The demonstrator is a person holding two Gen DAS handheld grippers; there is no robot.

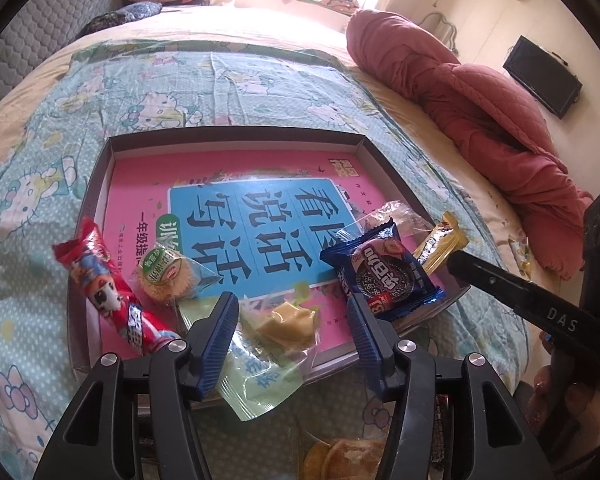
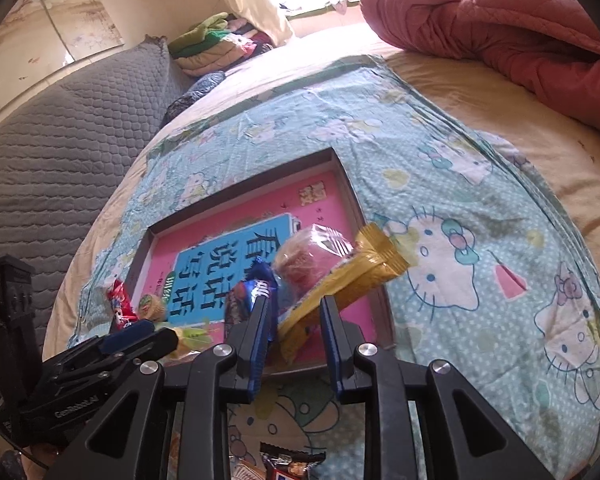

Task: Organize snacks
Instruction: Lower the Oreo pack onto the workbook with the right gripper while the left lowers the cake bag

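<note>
A shallow tray [image 1: 236, 138] on the bed holds a pink book [image 1: 148, 184] with snacks on it. My left gripper [image 1: 292, 304] is open. Between its fingers lies a green-wrapped yellow cake [image 1: 284, 328], with no pad pressing on it. A long red packet [image 1: 112, 280] and a round cake [image 1: 168, 280] lie to the left. To the right are a blue biscuit packet [image 1: 380, 272] and a clear-wrapped cake [image 1: 396, 216]. My right gripper [image 2: 296, 304] is shut on the near end of a gold bar packet [image 2: 360, 272], which slants over the tray's right rim [image 2: 344, 184].
The tray rests on a cartoon-cat sheet [image 2: 480, 240]. A rolled red quilt [image 1: 480, 100] lies along the right side of the bed. A grey quilted cover [image 2: 60, 140] and folded blankets [image 2: 216, 40] are at the far left. More snack packets [image 2: 284, 464] lie below the grippers.
</note>
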